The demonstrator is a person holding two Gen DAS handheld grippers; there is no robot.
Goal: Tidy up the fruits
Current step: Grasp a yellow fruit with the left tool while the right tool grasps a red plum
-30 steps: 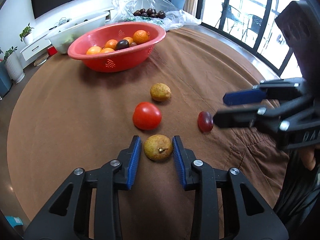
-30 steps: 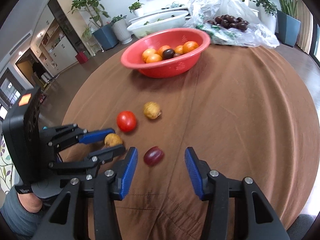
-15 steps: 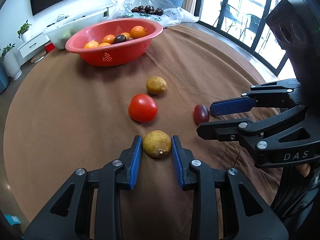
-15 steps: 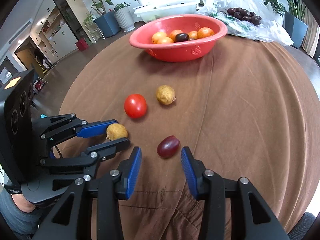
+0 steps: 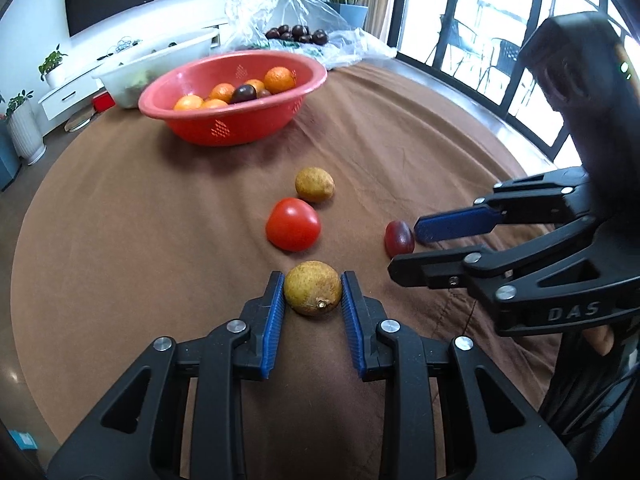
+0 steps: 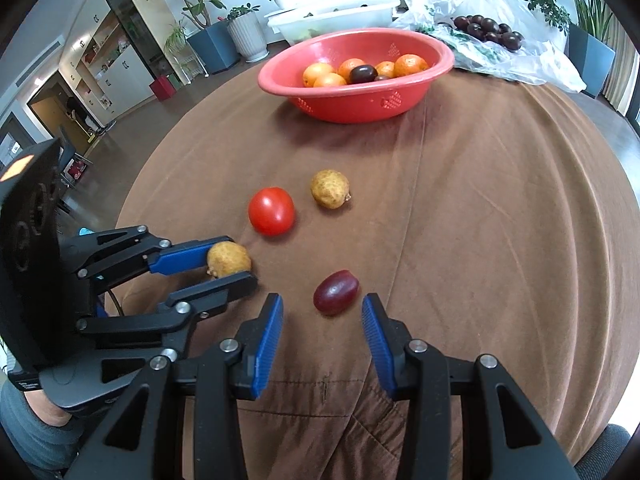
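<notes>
My left gripper [image 5: 313, 285] is shut on a yellow-brown round fruit [image 5: 313, 288], which rests on the brown tablecloth; both blue pads press its sides. The right wrist view shows the same grip from the side, fruit [image 6: 229, 258] in the left gripper [image 6: 240, 264]. My right gripper [image 6: 322, 304] is open, its jaws partly narrowed. A dark red grape [image 6: 335, 292] lies just between its tips, touching neither pad. In the left wrist view the grape [image 5: 398, 236] sits at the right gripper's [image 5: 406, 249] tips. A red basket [image 6: 360, 100] at the back holds oranges and a dark plum.
A red tomato [image 5: 293, 224] and a second yellow-brown fruit [image 5: 314, 184] lie loose ahead of the left gripper. Behind the basket [image 5: 240, 128] are a white tub [image 5: 132, 68] and a plastic bag of dark plums [image 5: 298, 34]. The round table's edge curves close on both sides.
The left jaws closed onto the yellow-brown fruit. The right jaws narrowed and moved forward, so the grape now lies between their tips.
</notes>
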